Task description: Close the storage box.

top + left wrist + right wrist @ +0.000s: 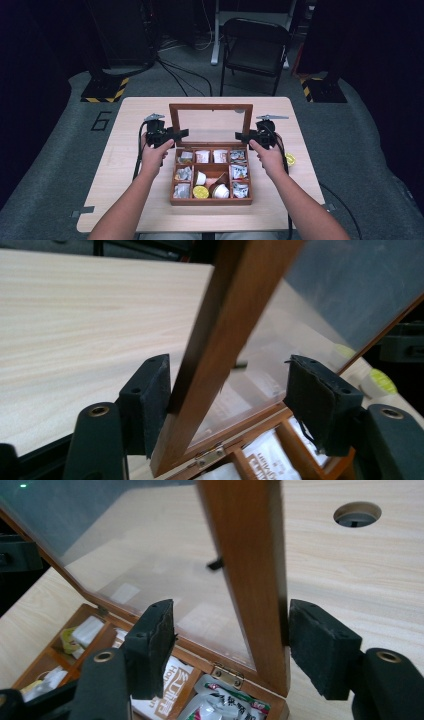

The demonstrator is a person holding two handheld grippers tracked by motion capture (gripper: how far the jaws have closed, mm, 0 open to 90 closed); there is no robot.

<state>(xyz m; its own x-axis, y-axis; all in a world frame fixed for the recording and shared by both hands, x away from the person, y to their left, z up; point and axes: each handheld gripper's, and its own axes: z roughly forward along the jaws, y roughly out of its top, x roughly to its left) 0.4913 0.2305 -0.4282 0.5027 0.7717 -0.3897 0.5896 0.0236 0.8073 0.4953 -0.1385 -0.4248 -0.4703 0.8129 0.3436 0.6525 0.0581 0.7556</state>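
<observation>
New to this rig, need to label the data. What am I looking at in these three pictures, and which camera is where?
No robot arm here: a person sits at a table with a hand-held gripper in each hand. The high view looks down from above the person; the other two come from cameras riding on the grippers, looking along their black fingers.

On the table stands a wooden box, split into compartments with sachets and small cups. Its glass lid stands raised. A small yellow thing lies to the right of the box.

The left gripper straddles the lid's left frame rail: one finger touches it, the other stands clear. The right gripper straddles the right rail, one finger touching or nearly so, the other clear. Neither clamps the lid.
</observation>
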